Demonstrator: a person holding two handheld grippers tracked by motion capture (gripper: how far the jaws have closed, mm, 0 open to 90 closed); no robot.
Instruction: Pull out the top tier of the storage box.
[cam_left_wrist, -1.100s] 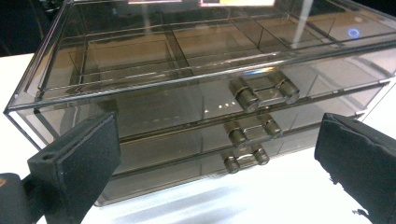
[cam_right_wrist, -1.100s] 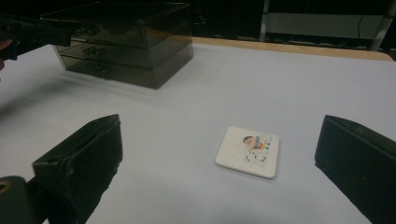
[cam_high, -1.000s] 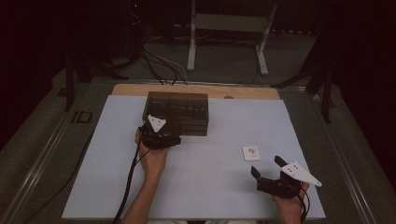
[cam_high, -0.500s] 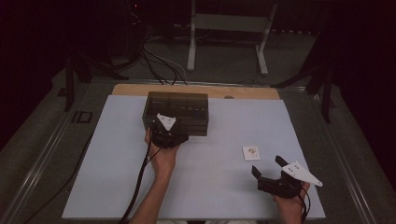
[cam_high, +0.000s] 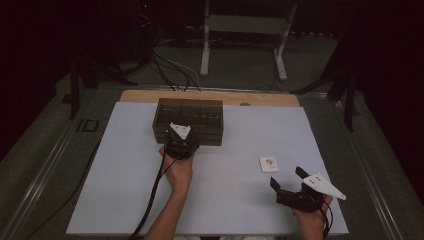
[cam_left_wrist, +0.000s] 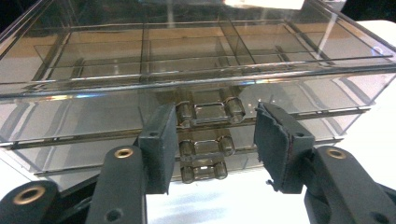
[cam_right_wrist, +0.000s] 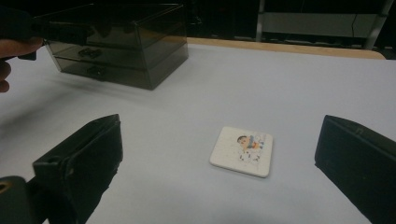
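Note:
A smoky see-through drawer box (cam_high: 189, 112) (cam_left_wrist: 196, 56) stands at the far middle of the white table. My left gripper (cam_high: 181, 134) (cam_left_wrist: 212, 126) is at its front. Its jaws have just been closing, with the top drawer's handle (cam_left_wrist: 211, 112) between them. The left pad (cam_left_wrist: 161, 144) touches the handle's end. A thin gap remains at the right pad (cam_left_wrist: 275, 144). My right gripper (cam_high: 286, 177) (cam_right_wrist: 222, 126) rests wide open near the table's front right, holding nothing. A small white picture tile (cam_high: 268, 164) (cam_right_wrist: 242, 150) lies flat just beyond it.
A second, lower handle (cam_left_wrist: 203, 158) sits below the first. A wooden strip (cam_high: 210, 96) runs behind the white table top (cam_high: 125, 180). Cables (cam_high: 170, 70) and a metal stand (cam_high: 245, 30) lie on the floor beyond.
My left hand has shifted right along the box front, and its jaws have narrowed around the top handle. The right gripper and the tile have stayed put.

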